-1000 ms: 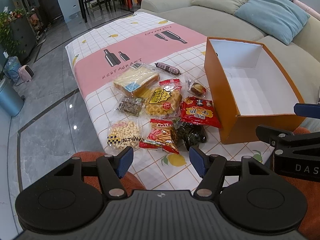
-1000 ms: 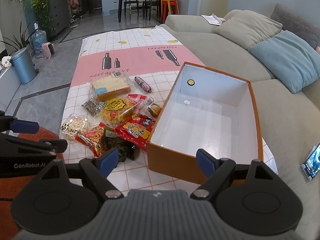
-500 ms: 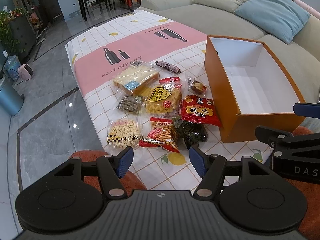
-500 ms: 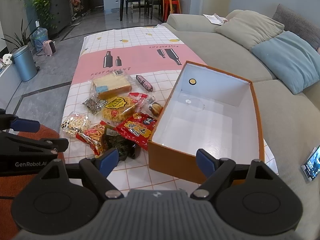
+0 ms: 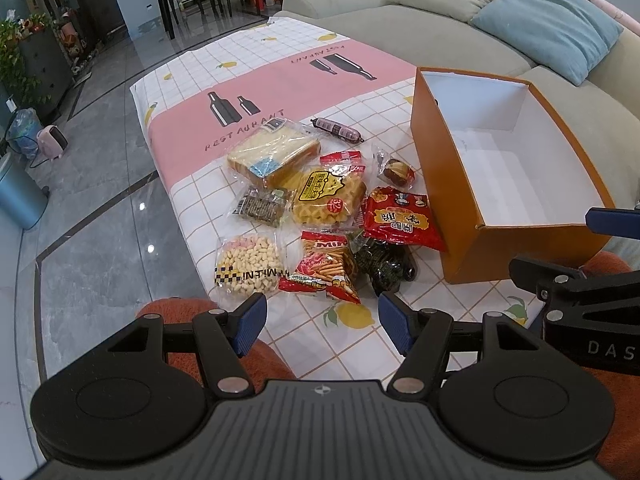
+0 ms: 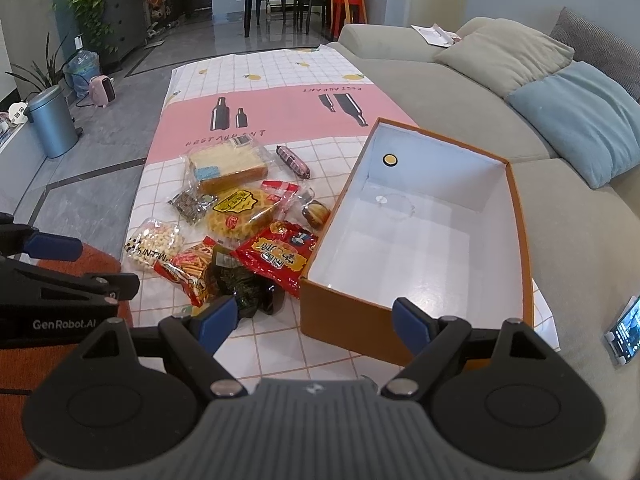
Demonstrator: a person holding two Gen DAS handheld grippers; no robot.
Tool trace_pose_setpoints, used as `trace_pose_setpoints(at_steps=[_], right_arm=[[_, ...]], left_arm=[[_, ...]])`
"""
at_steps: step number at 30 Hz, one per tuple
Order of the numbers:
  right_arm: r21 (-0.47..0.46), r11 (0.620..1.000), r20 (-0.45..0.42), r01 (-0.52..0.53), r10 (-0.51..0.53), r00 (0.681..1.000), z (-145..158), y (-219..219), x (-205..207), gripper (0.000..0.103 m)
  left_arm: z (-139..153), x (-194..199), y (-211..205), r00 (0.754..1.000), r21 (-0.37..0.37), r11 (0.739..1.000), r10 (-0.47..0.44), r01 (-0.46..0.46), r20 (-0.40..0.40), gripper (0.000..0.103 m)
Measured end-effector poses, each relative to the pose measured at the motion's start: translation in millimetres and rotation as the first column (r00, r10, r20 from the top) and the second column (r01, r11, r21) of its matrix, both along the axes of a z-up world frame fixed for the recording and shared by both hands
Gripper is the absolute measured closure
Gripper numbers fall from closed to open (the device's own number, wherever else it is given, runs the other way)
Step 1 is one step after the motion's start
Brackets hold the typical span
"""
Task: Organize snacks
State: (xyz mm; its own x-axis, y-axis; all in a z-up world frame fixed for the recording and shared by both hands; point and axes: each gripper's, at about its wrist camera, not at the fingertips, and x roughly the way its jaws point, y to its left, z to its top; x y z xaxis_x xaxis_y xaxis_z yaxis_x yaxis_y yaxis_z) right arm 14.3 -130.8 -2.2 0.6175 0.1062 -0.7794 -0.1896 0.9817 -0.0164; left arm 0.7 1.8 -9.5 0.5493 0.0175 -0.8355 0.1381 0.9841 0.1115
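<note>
Several wrapped snacks lie in a heap on the tablecloth: a bread slice pack [image 5: 272, 156], a yellow waffle bag [image 5: 326, 196], a red chip bag [image 5: 402, 224], a red stick-snack bag [image 5: 324, 266], a puffed-ball bag [image 5: 248, 266], a dark seaweed pack [image 5: 380, 262] and a sausage [image 5: 338, 130]. An orange box [image 6: 344, 316] with a white, bare inside stands to their right. My left gripper [image 5: 322, 322] hovers open near the table's front edge, below the snacks, with nothing between its fingers. My right gripper [image 6: 314, 320] is open too, before the box's near wall.
A pink and white checked tablecloth [image 5: 280, 80] covers the table. A grey sofa [image 6: 420, 80] with a blue cushion [image 6: 580, 116] runs along the right. A phone [image 6: 624, 330] lies on the sofa. An orange seat [image 5: 176, 308] sits under the grippers. Grey tiled floor lies to the left.
</note>
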Motion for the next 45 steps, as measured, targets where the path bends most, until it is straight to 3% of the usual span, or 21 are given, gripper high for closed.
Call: trace_pose_setpoints(at_steps=[17,25,30,35,40,45], right_arm=[[-0.003,1.0,-0.015,-0.013,0.013,1.0,-3.6,1.8,-0.3,0.02],[0.018,0.999,-0.013,-0.027,0.027,1.0,-6.9,1.1,3.0,0.02],[0.038,0.995,0.049,-0.093,0.092,0.995,-6.3,3.1,7.6,0.026],[0.011,0.981,0.056,-0.192,0.191,0.98,-13.1,17.7,22.4,0.035],[-0.017,0.947,0.055,-0.32,0.32,0.946,-23.2,40.5,38.0,0.041],[-0.034,0.909,0.014,-0.414,0.415,0.91,-41.7,67.5,54.4,0.045]], left_arm=[[-2.8,-1.4,1.0,1.0,-0.009,1.0,0.003,-0.003,-0.005,0.027],[-1.7,6.3,10.9,0.999,-0.076,0.997,0.01,-0.013,-0.04,0.027],[1.7,10.1,20.2,1.0,-0.08,0.997,0.008,-0.009,-0.005,0.027],[-4.3,22.9,29.5,1.0,-0.121,0.993,-0.004,0.0,-0.027,0.027],[-16.9,36.4,35.6,0.997,-0.065,0.998,-0.032,0.027,-0.067,0.027],[-33.6,52.9,50.2,0.991,-0.043,0.999,0.012,-0.018,-0.133,0.027]])
